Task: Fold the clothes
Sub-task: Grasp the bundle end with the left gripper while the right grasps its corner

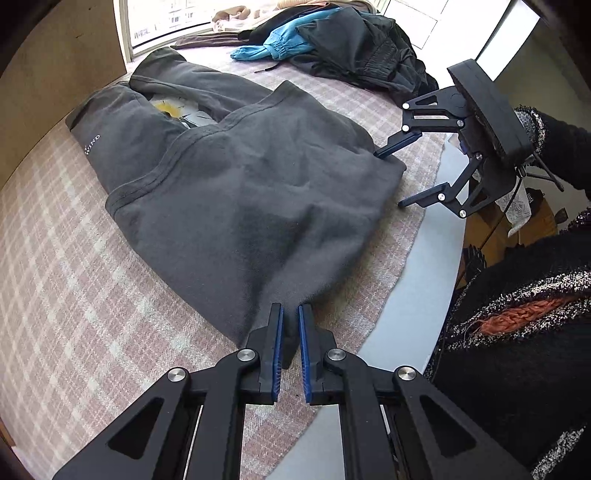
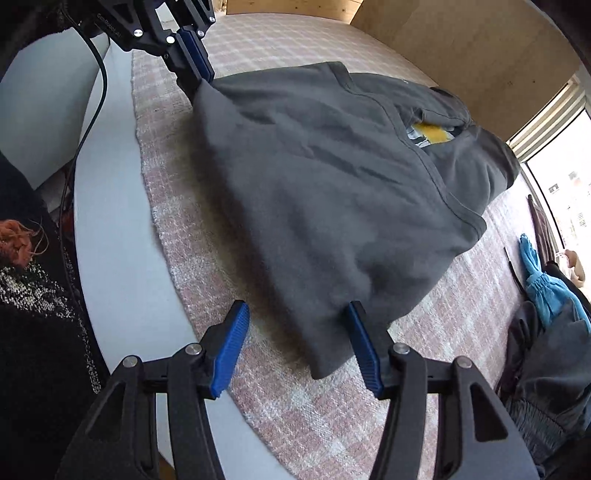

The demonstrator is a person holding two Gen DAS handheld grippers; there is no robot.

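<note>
A dark grey sweatshirt (image 1: 236, 184) lies folded on the pink plaid cloth (image 1: 74, 295), with a yellow and white print (image 1: 173, 109) showing in the fold at its far end. My left gripper (image 1: 291, 314) is shut on the garment's near corner, and the fabric runs down between its blue pads. In the right wrist view the same gripper (image 2: 201, 79) pinches that corner at the top left. My right gripper (image 2: 295, 317) is open wide at the sweatshirt's (image 2: 332, 184) other near corner. One finger rests against the hem and the other is over bare cloth. The left wrist view also shows this gripper (image 1: 389, 179) open.
A pile of black and blue clothes (image 1: 332, 40) lies at the far side of the cloth, seen also as clothes (image 2: 546, 306) at the right. The white table edge (image 1: 424, 258) curves along the plaid cloth. A person's black sleeve (image 1: 517, 332) is close by. A window (image 1: 159, 18) is beyond.
</note>
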